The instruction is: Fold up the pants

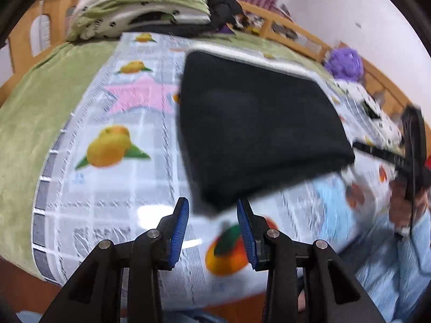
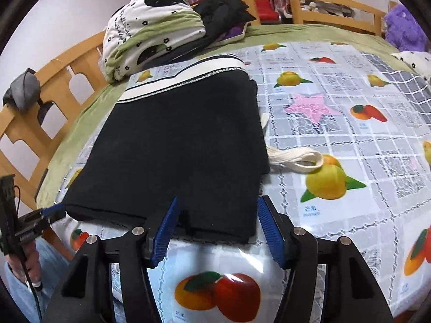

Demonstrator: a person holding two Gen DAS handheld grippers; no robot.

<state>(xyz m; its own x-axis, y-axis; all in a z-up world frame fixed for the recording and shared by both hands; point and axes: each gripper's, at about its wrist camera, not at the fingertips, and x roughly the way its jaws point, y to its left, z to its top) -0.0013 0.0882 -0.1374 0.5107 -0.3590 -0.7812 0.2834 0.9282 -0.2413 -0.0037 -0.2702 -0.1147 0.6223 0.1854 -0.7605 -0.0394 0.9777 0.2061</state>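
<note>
While it's hard to call it from one moment, I'd say this fold is basically wrapped up. The black knit pants with the white striped waistband (image 2: 175, 145) are lying flat as a neat rectangular stack on the glossy fruit-print plastic table cover (image 2: 336, 140), layers doubled over themselves, hem edges lined up at the near side. Maybe one more fold to make it compact, or just a bit of smoothing, but that's my guess.

Orientation: the long axis runs from the near edge by the grippers away toward the folded green-and-white floral quilt (image 2: 150, 27), with the waistband at the far end. A cream woven drawstring loop (image 2: 299, 158) pokes out on the right side of the stack, so that could use tucking in.

Tools: the right gripper (image 2: 218, 215) has its blue pads apart, straddling the near hem without pinching anything. The left gripper (image 1: 212, 215) also has its pads apart, a narrower gap, nothing between them; it hovers just at the near corner of the pants (image 1: 258, 134), and that view is smeared. Neither is clamped on the cloth.
</note>
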